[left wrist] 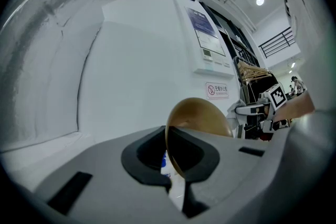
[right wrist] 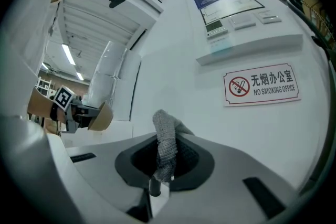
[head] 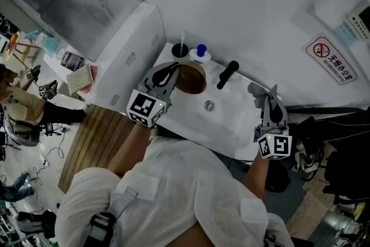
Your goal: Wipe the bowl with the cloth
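Note:
A brown bowl [head: 191, 78] is held by its rim over the white sink [head: 231, 118], with my left gripper [head: 168, 76] shut on it. In the left gripper view the bowl [left wrist: 202, 119] stands on edge between the jaws of that gripper [left wrist: 170, 165]. My right gripper [head: 269, 99] hovers over the sink's right end, shut on a grey knitted cloth [head: 258, 89]. The cloth [right wrist: 167, 141] sticks up out of this gripper [right wrist: 160, 176] in the right gripper view, with the bowl [right wrist: 105, 116] far off at the left. Bowl and cloth are apart.
A black faucet [head: 227, 74] rises between the two grippers, and the drain [head: 209, 105] lies below it. A cup with a toothbrush [head: 180, 50] and a blue-capped bottle [head: 201, 54] stand at the sink's back. A no-smoking sign [head: 329, 59] hangs on the white wall.

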